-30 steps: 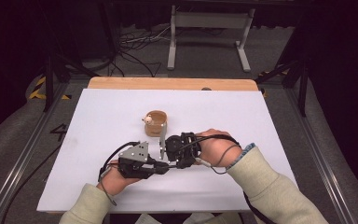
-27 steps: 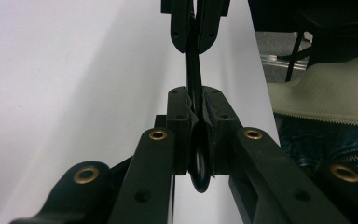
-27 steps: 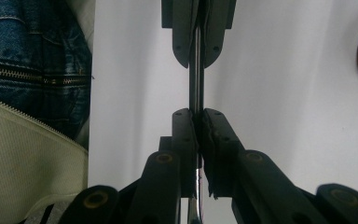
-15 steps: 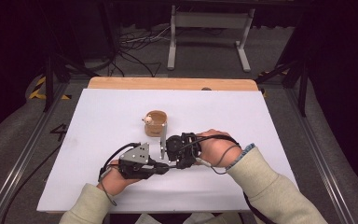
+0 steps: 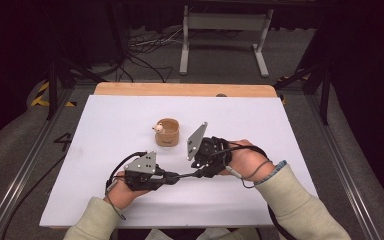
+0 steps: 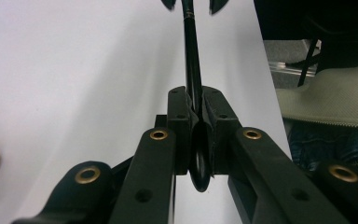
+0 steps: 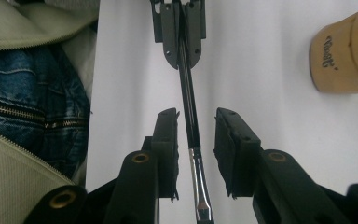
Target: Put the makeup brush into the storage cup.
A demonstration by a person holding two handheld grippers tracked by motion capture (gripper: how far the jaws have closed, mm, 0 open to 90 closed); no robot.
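Note:
A thin black brush (image 6: 192, 60) with a silver ferrule lies level just above the white table, and my left gripper (image 6: 196, 100) is shut on its handle end. In the high view the left gripper (image 5: 172, 176) points right toward my right gripper (image 5: 196, 169). The right gripper (image 7: 196, 126) faces it with its jaws just opened. The brush (image 7: 189, 102) runs between those jaws and the pads do not press on it; its bristle end points back toward the right gripper's camera. A round wooden cup (image 5: 167, 132) stands behind both grippers.
The white sheet (image 5: 105, 130) covers a wooden table whose far edge (image 5: 180, 90) shows bare. The cup (image 7: 349, 51) carries small print on its side. The person's jeans and pale sleeve (image 7: 23, 121) lie along the near table edge. Cables and a metal stand (image 5: 225, 22) sit beyond.
The right gripper has drawn back to the right, away from the left gripper, and its jaws have parted around the brush. The left gripper has stayed in place, shut on the brush.

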